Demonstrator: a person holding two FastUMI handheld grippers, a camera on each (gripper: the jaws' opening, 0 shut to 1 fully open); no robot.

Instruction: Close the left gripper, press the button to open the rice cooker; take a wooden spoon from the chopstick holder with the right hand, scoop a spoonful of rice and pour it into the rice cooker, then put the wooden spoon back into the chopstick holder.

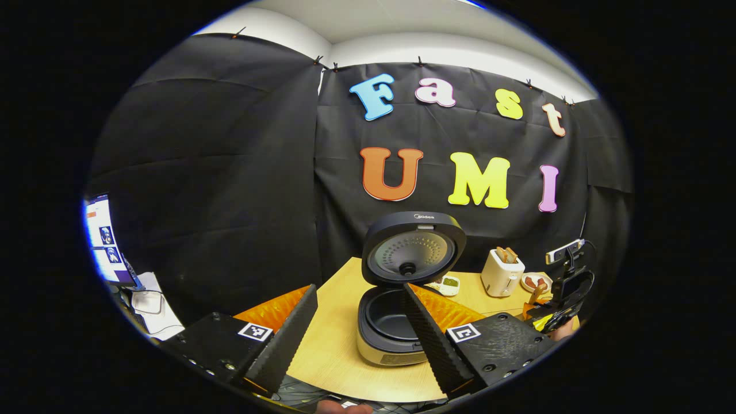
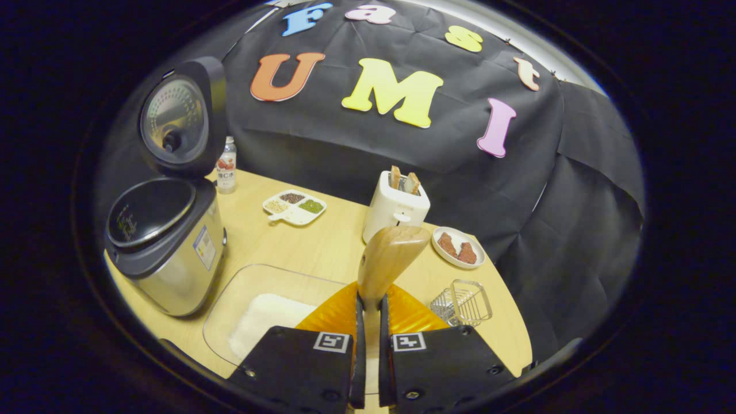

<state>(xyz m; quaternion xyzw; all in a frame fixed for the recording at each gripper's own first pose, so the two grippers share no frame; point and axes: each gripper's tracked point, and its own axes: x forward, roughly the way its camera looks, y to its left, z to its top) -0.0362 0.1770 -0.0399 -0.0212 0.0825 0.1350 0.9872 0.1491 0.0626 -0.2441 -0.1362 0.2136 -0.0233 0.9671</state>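
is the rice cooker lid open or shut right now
Open. The rice cooker lid stands tipped up at the back, its inner plate facing forward, and the dark inner pot is exposed.

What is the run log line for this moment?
cooker: lid open | right gripper: shut on wooden spoon | left gripper: open

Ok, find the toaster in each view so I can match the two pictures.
Left gripper view: the toaster stands right of centre on the table, right of the rice cooker, bread in its slots.
Right gripper view: the toaster stands near centre, just beyond the wooden spoon held in the right claw.
Shared landmark: the open rice cooker.
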